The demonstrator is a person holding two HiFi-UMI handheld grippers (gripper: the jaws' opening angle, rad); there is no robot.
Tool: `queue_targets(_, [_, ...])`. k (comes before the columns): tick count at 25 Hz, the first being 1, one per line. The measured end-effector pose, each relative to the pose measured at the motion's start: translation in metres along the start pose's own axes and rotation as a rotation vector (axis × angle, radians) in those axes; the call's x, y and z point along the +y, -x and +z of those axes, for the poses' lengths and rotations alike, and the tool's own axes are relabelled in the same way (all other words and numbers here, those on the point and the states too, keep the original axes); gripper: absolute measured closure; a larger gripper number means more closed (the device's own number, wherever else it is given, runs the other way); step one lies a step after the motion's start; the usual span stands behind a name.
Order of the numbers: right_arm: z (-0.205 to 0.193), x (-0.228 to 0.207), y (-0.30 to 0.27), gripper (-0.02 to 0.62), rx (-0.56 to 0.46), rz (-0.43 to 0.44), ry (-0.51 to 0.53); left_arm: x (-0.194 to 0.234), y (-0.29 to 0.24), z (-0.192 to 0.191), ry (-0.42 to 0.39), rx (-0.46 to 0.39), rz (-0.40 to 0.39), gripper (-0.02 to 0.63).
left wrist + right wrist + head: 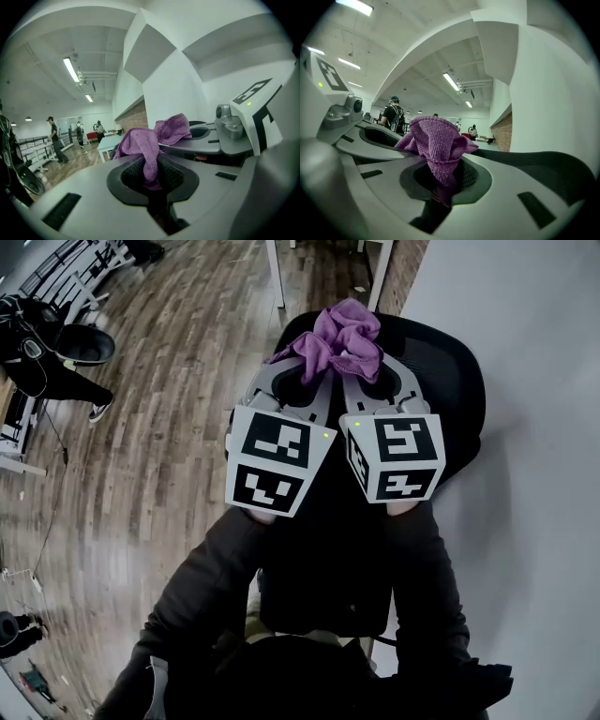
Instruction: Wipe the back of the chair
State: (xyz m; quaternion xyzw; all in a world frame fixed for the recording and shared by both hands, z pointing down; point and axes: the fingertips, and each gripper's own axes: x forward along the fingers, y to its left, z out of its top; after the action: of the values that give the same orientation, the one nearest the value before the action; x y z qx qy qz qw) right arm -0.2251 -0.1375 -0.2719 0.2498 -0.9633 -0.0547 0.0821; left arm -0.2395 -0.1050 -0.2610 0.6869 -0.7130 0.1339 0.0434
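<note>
Dark sleeves (211, 592) run from me to my left gripper (302, 381) and right gripper (367, 381), held side by side over the black chair (455, 381). A purple cloth (342, 334) bunches at their far tips.

From the left gripper view, the jaws are clamped tight on a fold of the cloth (140, 143).

From the right gripper view, the jaws pinch another fold (436, 140), with the chair (534, 164) just right.

Rough knitted purple cloth (342, 338); matt black chair back (452, 381) (floor (159, 381): wood planks).
</note>
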Motion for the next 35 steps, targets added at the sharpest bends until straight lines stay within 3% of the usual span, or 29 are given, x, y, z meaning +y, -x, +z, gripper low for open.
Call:
queue_targets(5, [0.023,0.025,-0.020,0.548,-0.033,0.072,-0.017,0.034,0.013,0.010,0.015,0.017,0.043,0.552])
queue_targets(10, [0.012,0.018,-0.031,0.546,-0.015,0.025,0.014,0.034,-0.002,0.005,-0.011,0.038,0.048,0.552])
queue_targets(18, [0.000,-0.006,-0.020,0.546,0.021,-0.039,-0.006,0.011,-0.014,0.011,0.009,0.062,-0.027,0.552])
queue_targets(22, [-0.003,-0.020,-0.012,0.546,0.047,-0.074,-0.005,-0.001,-0.021,0.017,-0.018,0.087,-0.049,0.552])
queue_targets(25, [-0.005,-0.033,-0.003,0.546,0.050,-0.095,-0.014,-0.014,-0.030,0.019,0.011,0.094,-0.079,0.552])
queue_targets(35, [-0.034,-0.077,0.037,0.546,0.073,-0.172,-0.082,-0.054,-0.051,0.008,0.069,0.005,-0.103,0.552])
